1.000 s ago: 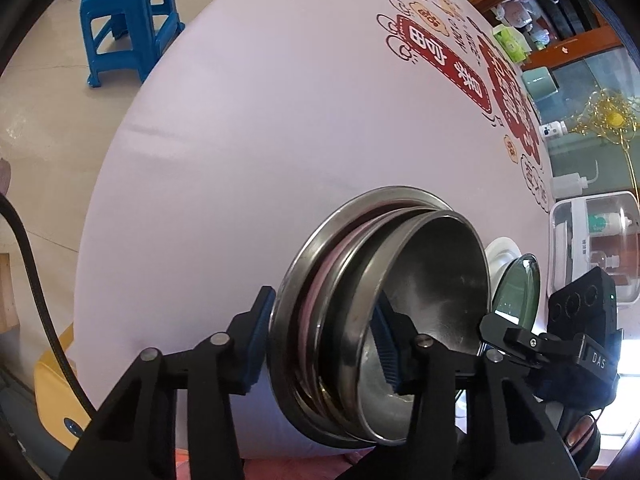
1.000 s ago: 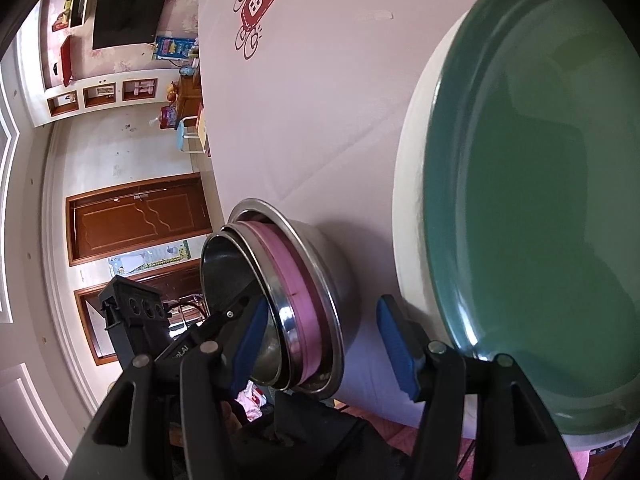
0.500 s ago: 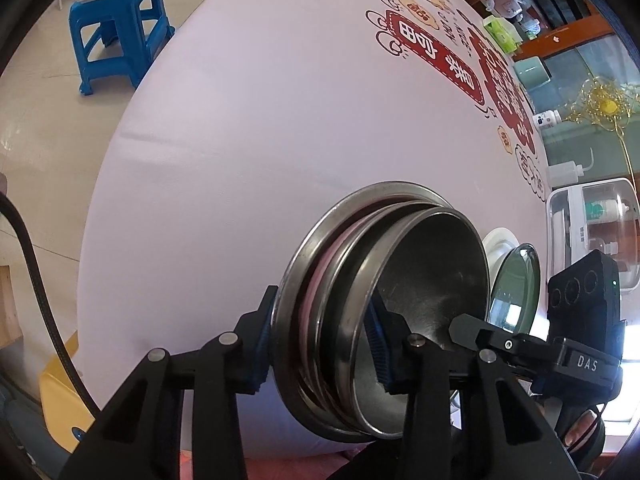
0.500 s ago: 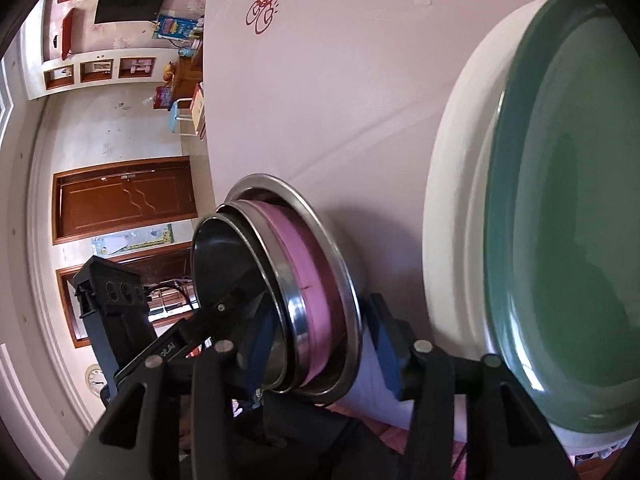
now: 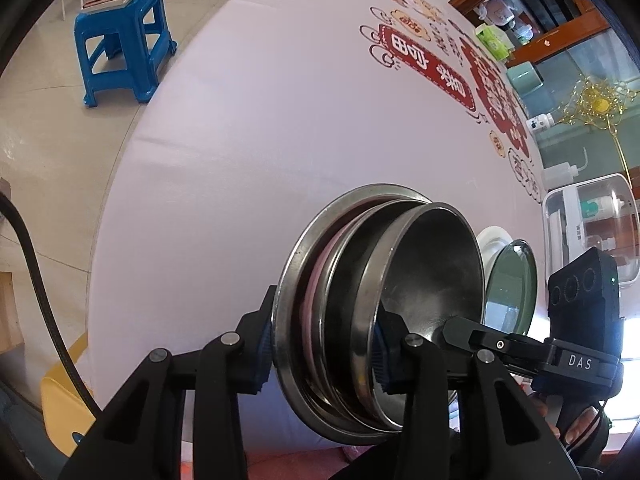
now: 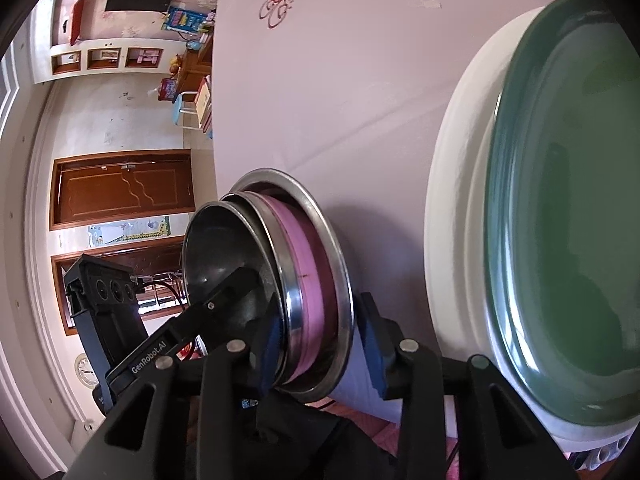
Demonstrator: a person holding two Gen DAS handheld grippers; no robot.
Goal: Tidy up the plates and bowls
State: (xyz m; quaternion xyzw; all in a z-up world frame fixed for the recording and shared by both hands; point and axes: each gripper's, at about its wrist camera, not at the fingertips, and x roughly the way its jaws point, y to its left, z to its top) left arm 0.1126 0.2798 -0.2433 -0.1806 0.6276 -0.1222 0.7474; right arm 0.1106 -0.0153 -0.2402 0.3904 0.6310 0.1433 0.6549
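Nested stack of bowls (image 5: 376, 312) at the near edge of the round table (image 5: 256, 152), which wears a pale tablecloth with a red printed emblem (image 5: 432, 64) on its far side. The stack counts, from the outside in, a wide steel bowl (image 6: 338, 276), a pink bowl (image 6: 310, 276) and two smaller steel bowls, the innermost (image 5: 436, 276) facing open.

The left gripper (image 5: 320, 344) has just been closing. Its jaws stand on either side of the stack's rims, one blue pad against the outer wall of the wide bowl, the other inside the innermost bowl; it grips the stack.

The right gripper (image 6: 320, 340) has just been closing too and straddles the rims at another point of the stack. Its inner pad touches inside; whether its outer pad (image 6: 370, 342) touches the wide bowl cannot be told.

Just beside the stack lies a green plate (image 6: 560, 216) on a white plate (image 6: 452, 216). Beyond the table from the stack, a blue plastic stool (image 5: 120, 40) stands on the floor.
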